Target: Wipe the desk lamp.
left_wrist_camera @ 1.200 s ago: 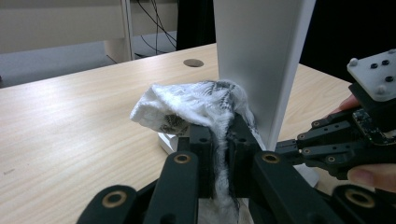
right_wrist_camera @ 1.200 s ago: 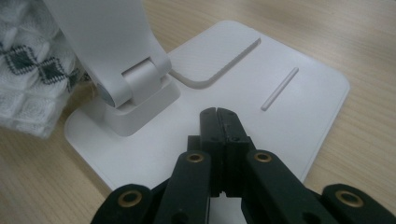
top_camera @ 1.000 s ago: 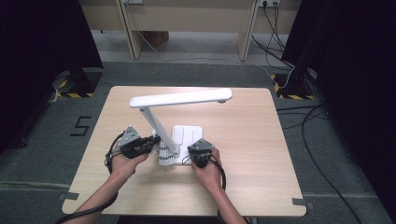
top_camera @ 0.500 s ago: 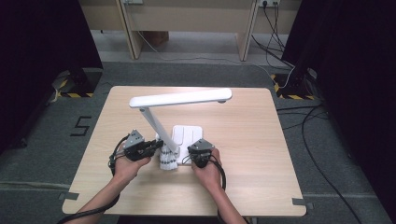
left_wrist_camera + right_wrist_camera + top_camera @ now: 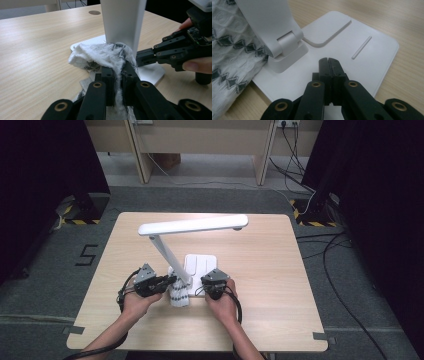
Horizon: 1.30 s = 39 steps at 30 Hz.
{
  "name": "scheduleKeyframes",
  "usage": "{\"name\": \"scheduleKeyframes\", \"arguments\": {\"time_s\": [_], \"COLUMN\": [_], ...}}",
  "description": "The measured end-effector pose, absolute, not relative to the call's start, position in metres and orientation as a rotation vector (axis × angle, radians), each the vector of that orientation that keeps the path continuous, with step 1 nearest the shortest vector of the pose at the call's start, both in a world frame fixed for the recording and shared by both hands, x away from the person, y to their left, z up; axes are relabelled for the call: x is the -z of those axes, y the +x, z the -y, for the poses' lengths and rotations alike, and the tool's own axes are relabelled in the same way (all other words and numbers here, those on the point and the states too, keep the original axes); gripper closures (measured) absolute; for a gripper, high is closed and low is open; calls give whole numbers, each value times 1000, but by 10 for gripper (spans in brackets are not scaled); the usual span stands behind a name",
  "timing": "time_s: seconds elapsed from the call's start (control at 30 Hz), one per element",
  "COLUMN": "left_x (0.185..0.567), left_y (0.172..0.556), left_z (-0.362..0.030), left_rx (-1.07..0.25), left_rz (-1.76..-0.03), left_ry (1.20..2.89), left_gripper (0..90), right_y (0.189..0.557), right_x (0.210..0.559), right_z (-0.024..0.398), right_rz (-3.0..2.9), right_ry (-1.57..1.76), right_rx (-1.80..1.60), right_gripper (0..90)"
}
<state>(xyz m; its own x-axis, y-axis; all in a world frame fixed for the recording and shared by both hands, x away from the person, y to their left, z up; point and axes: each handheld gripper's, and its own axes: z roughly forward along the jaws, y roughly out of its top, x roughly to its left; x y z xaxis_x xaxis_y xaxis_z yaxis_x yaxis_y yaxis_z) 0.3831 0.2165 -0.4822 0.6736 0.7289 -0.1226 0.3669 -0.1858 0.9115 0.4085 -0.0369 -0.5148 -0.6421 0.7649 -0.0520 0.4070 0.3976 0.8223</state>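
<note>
Left gripper (image 5: 117, 72) pinches cloth (image 5: 100, 56) against lamp (image 5: 192, 226) arm — right gripper (image 5: 329, 61) pressed together, tips on lamp base (image 5: 372, 57).

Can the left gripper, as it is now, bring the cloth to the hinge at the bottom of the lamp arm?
Probably yes. The left gripper is shut on the cloth, which lies against the lamp arm, with nothing between. The right gripper rests shut on the lamp base, beside the hinge.

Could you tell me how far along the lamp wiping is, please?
Done: the left gripper has clamped the cloth. In hand: it presses the cloth against the lamp stem while the shut right gripper steadies the base. Left: the upper arm looks untouched.
</note>
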Motion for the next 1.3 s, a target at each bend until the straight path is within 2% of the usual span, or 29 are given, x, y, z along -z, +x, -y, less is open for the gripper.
{"name": "scheduleKeyframes", "arguments": {"time_s": [0.7,1.3], "left_x": [487,455], "left_y": [367,345], "left_z": [-207,-197], "left_rx": [-373,-365], "left_rz": [-826,-695], "left_ry": [1833,1809], "left_gripper": [829,829], "right_y": [409,409], "right_x": [515,515], "right_z": [36,36], "right_rz": [-2235,-2233], "right_ry": [1010,1016], "right_rx": [-1139,-1144], "right_gripper": [900,900]}}
